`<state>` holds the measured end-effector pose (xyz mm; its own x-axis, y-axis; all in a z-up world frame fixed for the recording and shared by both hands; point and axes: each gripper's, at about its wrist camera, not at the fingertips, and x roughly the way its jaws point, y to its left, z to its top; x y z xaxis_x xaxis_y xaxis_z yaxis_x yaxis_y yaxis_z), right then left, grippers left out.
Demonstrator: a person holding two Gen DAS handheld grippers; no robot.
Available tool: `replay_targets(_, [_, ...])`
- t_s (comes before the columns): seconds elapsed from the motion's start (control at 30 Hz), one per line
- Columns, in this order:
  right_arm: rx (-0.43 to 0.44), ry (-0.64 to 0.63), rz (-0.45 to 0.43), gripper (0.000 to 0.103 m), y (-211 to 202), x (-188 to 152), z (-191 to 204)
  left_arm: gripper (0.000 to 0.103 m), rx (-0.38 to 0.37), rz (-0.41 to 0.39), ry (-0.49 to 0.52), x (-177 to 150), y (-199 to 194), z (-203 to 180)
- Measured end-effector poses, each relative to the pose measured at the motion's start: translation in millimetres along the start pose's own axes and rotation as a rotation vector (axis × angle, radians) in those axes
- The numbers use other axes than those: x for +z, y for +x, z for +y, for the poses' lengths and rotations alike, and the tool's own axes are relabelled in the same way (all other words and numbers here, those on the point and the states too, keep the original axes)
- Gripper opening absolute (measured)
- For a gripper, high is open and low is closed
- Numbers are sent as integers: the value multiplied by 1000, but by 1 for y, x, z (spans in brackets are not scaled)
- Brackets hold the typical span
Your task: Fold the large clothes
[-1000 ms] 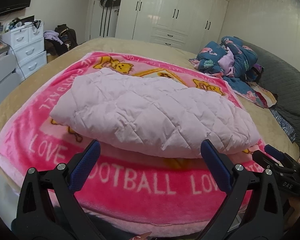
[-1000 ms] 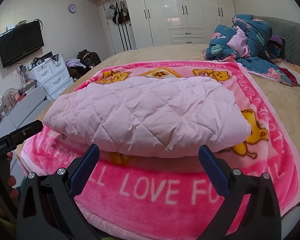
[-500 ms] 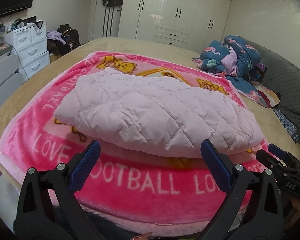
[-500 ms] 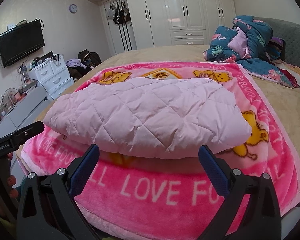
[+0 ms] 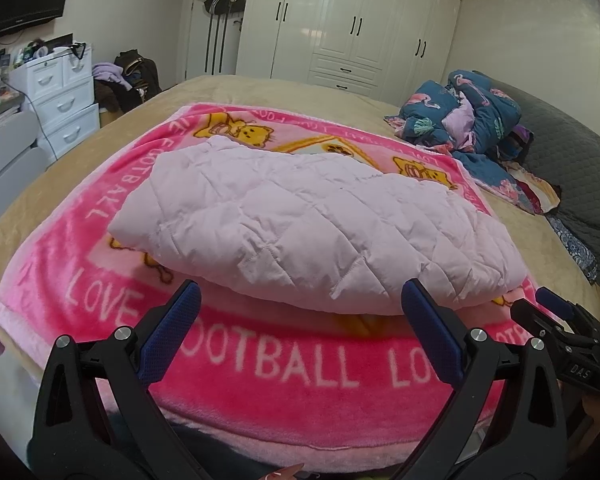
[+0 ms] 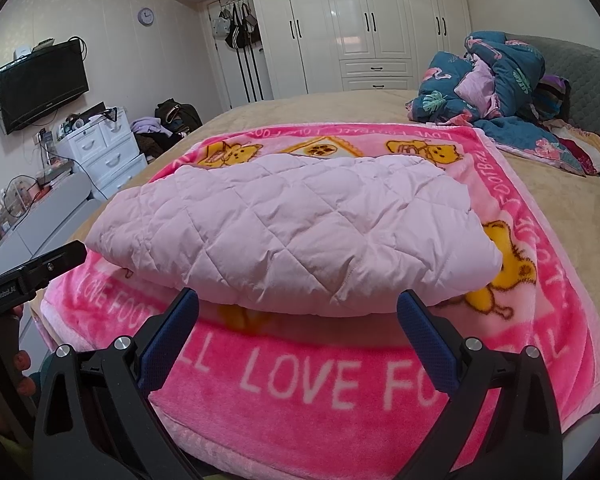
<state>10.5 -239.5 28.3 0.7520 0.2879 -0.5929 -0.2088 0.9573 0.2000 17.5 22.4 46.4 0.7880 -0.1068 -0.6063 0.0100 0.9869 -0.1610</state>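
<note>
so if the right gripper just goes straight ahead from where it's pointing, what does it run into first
Most likely the near folded edge of the pale pink quilted garment. The right gripper is open and empty, aimed at that edge above the pink blanket. Depth is unclear; aimed slightly lower, it would meet the blanket first.

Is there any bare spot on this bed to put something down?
Yes: the tan bedsheet between the pink cartoon blanket and the crumpled blue floral quilt, and beyond the blanket toward the white wardrobe. The folded pale pink quilted garment crowds the blanket's middle.

Left hand-held gripper [image 5: 300, 322]: black frame, blue textured pads [image 5: 432, 334], silver screws.
</note>
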Motion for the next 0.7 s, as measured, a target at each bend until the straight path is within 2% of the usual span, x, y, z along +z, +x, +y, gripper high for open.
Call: replay_targets(0.7, [-4, -4, -2, 99, -1, 1, 1, 94, 34, 2, 7, 1, -1, 0])
